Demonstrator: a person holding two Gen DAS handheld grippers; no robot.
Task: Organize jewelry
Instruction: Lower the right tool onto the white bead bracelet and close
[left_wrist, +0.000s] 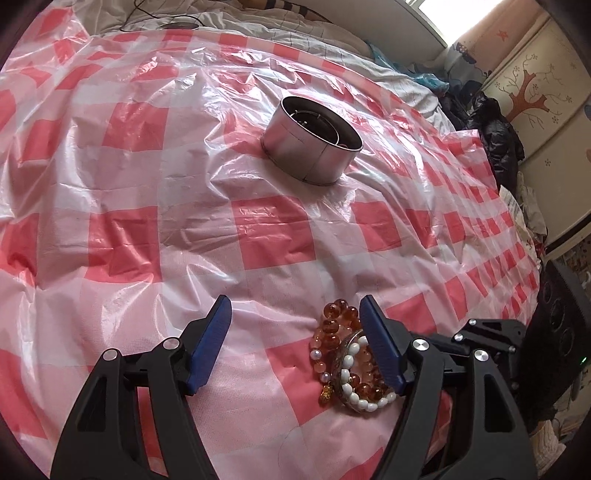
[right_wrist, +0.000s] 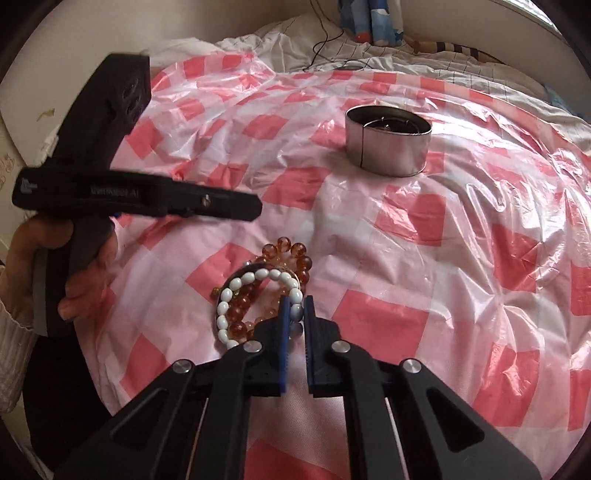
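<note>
Jewelry mostly waits: a pile of amber bead strings (right_wrist: 291, 254) and a white oval-bead bracelet (right_wrist: 236, 291) lies low in the frame on the bed's pink checked plastic sheet (right_wrist: 424, 221). The right tongs (right_wrist: 295, 306) pinch the white bracelet nearly closed. The left tongs (left_wrist: 295, 310) gape wide, empty. The round silver tin (right_wrist: 388, 151), upper middle, holds something dark. Open sheet lies between.

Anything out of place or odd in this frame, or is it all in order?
Nothing damaged or spilled. The white bead bracelet and amber bead bracelet lie tangled in one heap on the checkered plastic sheet, well short of the round metal tin. The right gripper is nearly closed around the white beads.
</note>
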